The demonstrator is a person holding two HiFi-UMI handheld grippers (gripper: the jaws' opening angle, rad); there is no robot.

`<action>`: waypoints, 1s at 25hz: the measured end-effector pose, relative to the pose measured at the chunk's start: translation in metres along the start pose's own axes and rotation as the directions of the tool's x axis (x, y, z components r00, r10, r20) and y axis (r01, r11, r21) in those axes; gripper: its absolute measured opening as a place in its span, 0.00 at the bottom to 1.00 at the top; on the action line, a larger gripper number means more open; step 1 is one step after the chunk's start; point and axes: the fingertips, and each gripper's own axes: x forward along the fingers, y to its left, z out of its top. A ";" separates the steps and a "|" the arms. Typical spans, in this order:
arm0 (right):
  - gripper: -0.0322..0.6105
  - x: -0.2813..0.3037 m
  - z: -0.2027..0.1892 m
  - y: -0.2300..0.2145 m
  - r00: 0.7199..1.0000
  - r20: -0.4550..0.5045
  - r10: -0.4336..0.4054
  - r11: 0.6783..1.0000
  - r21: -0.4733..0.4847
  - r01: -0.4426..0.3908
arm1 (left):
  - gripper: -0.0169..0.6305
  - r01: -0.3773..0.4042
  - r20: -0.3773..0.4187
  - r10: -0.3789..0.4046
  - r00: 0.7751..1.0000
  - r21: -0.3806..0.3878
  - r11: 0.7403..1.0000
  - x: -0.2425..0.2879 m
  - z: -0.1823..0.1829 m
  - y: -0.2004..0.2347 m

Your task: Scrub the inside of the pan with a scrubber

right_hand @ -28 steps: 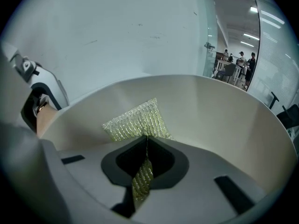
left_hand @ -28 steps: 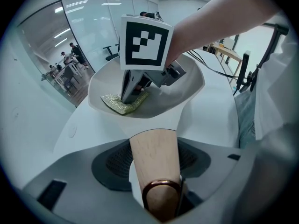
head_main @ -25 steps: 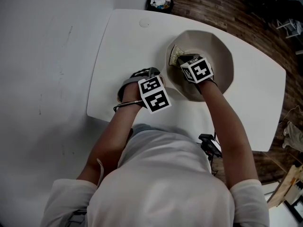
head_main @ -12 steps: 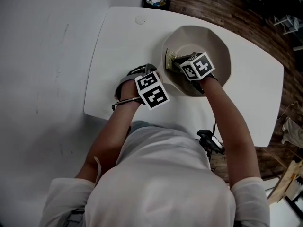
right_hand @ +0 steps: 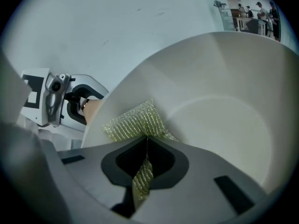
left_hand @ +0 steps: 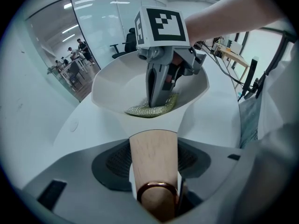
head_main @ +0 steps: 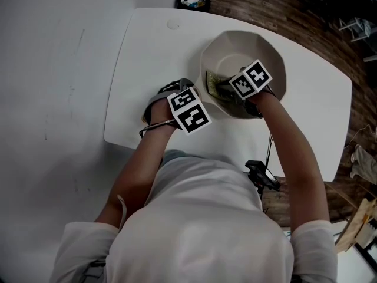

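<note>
You had two grippers at work. Your left gripper (left_hand: 154,161) was clamped on the one pan's wooden handle (left_hand: 153,143). Your right gripper (right_hand: 145,146) pinched the single scrubber (right_hand: 135,122), pressed to the pan (right_hand: 224,78) wall just ahead of its jaws. One table (head_main: 147,46) lay beneath both. Since a second before, the scrubber had slid along the wall, apparently nearer your left gripper, whose grip had not shifted.

The pan (right_hand: 224,78) wall crowds the scrubber (right_hand: 135,122); rightward lies open.
</note>
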 end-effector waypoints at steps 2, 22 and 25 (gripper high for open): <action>0.09 -0.001 -0.007 0.004 0.999 -0.035 0.034 0.999 0.023 -0.033 | 0.42 0.001 -0.001 -0.001 1.000 -0.002 1.000 0.000 0.000 0.000; 0.09 -0.024 -0.064 0.007 0.930 -0.349 0.114 0.991 0.108 -0.081 | 0.41 0.004 -0.012 -0.004 1.000 -0.025 1.000 0.002 -0.004 0.003; 0.09 -0.030 -0.074 0.005 0.905 -0.413 0.098 0.993 0.094 -0.065 | 0.41 0.006 -0.014 -0.006 1.000 -0.028 1.000 0.002 -0.005 0.003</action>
